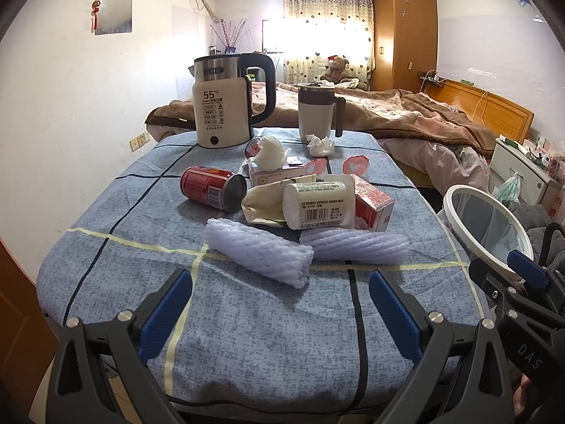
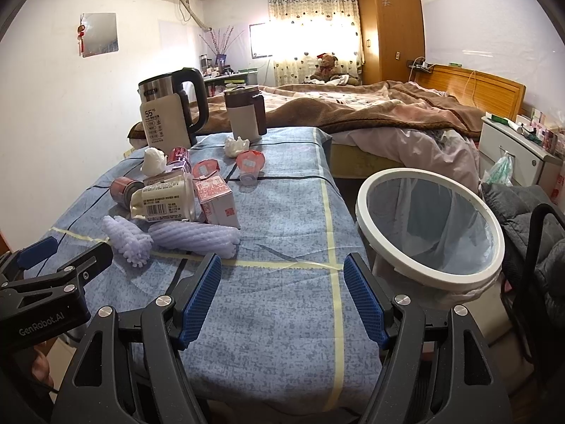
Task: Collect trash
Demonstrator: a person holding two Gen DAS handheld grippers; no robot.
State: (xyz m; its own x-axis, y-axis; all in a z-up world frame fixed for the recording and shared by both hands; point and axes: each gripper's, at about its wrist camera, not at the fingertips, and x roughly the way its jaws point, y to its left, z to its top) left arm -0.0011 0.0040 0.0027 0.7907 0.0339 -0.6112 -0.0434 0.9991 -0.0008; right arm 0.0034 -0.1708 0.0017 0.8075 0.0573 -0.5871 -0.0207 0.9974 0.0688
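Both my left gripper (image 1: 280, 304) and right gripper (image 2: 282, 293) hang wide open, holding nothing. Collecting hasn't started, I judge; next my left should close on the nearest foam sleeve (image 1: 259, 252) for the bin (image 2: 429, 226).

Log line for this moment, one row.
left gripper: open, empty | right gripper: open, empty | trash pile: untouched on table | bin: beside table, looks empty

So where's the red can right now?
In the left wrist view, the red can lies on its side left of the trash pile, beside the white bottle, before the kettle.
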